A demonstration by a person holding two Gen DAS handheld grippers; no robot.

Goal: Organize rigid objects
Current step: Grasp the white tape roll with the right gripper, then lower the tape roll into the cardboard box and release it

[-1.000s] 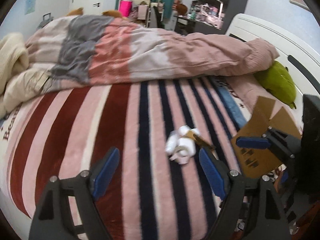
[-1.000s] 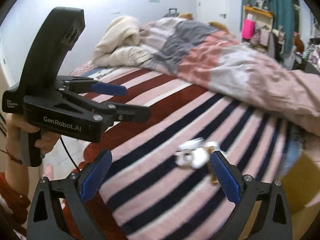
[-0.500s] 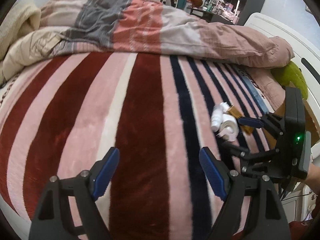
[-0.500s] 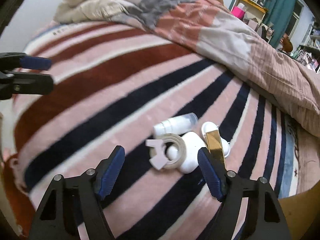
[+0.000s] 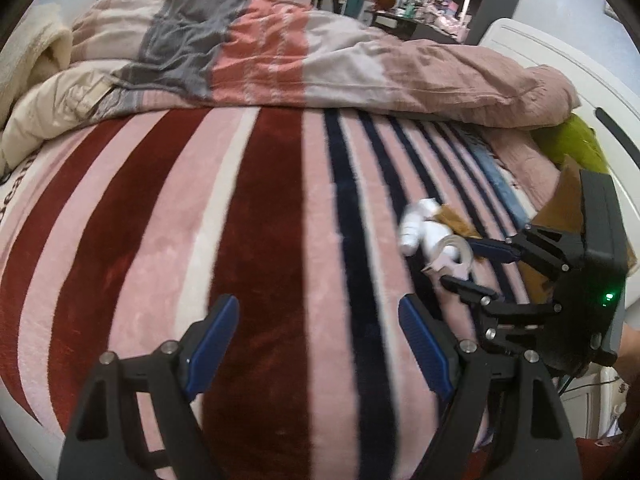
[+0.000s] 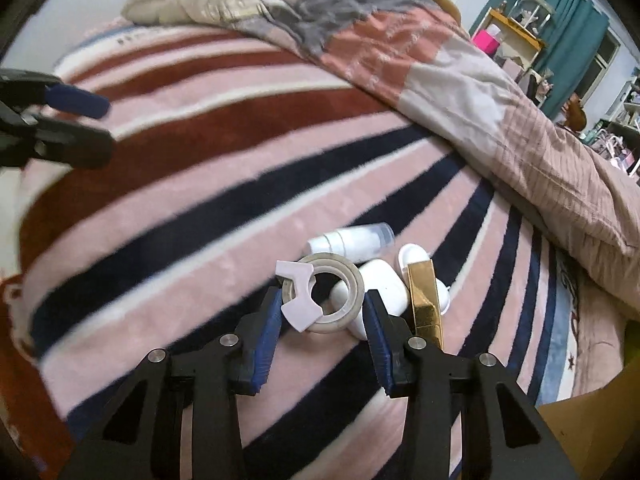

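A bedroom was shown, with a bed under a striped plush blanket (image 6: 208,184) in pink, dark red, navy and white; a patchwork duvet (image 5: 280,52) was bunched along its far side.

The right gripper (image 6: 320,312) was seen with its blue pads closing around a tape roll (image 6: 332,292), the roll between them; whether the pads already pressed on it could not be told. The roll was grey-white, lying flat, hollow core up, with a pale lilac notched plastic piece (image 6: 298,300) set across its left rim. Just behind the roll, touching it, a white rounded case (image 6: 384,288) was lying. A gold rectangular box (image 6: 426,304) was laid along the case's right side, over a second white oval item (image 6: 412,254). A small white bottle with a clear cap (image 6: 352,242) was lying on its side behind the roll. The whole cluster was resting on the blanket's navy-and-pink stripes, near the right part of the bed.

The left gripper (image 5: 320,340) was seen with jaws spread wide, nothing between them, above a dark red stripe, well apart from the cluster. In the left wrist view the same cluster was blurred, with the right tool's fingers at the roll.

A brown cardboard box (image 5: 568,204) was sitting at the bed's right edge, just beyond the cluster, and a green plush (image 5: 580,144) behind it. A shelf and teal curtain (image 6: 576,28) were visible in the background.
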